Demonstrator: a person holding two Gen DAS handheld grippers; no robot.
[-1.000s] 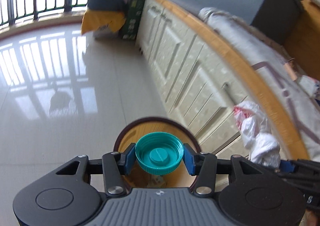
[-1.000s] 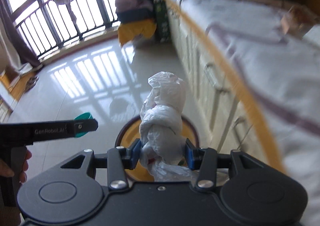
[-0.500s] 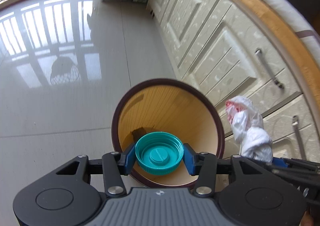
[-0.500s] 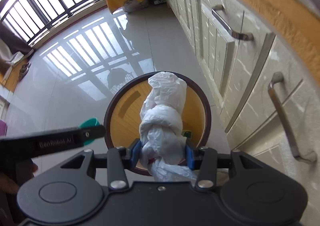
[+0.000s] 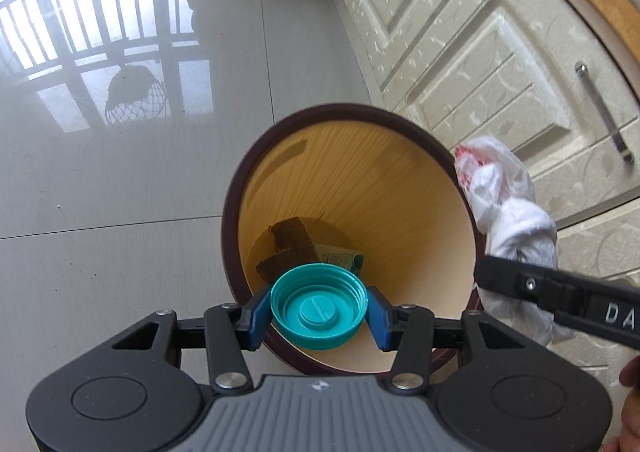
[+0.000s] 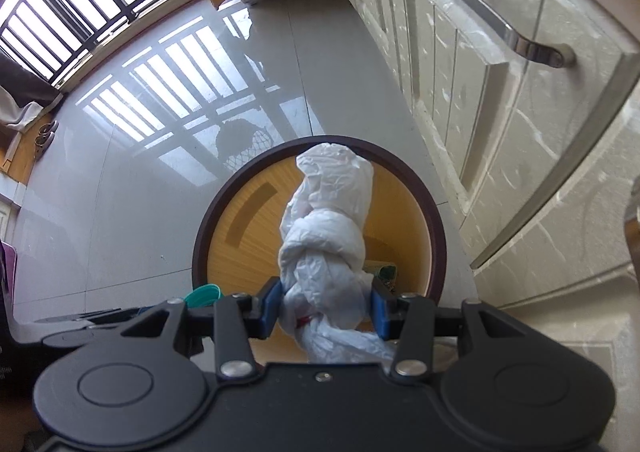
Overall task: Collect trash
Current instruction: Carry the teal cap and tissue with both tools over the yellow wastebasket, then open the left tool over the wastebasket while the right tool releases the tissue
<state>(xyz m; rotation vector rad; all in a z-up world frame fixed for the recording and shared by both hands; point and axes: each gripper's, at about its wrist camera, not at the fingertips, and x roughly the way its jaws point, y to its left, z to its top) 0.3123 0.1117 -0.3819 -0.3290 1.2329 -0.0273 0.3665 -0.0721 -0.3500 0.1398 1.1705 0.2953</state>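
Open tiled floor [image 5: 120, 180] spreads left & far; cream cabinet fronts [image 5: 480, 52] crowd the bin's right side. Round bin [image 5: 236, 196], dark rim w/ yellow inside, stands just beside the cabinets. Left hand-held gripper [image 5: 319, 310] is clamped on a teal bottle cap [image 5: 319, 306], poised over the bin's near rim. Right hand-held gripper [image 6: 325, 306] is clamped on a knotted white plastic bag [image 6: 326, 236], above the bin mouth. Brown scraps [image 5: 288, 244] & a green wrapper [image 5: 340, 258] lie at the bin bottom, partly hidden by the cap. Bag's lower tail is cut off behind the gripper body.
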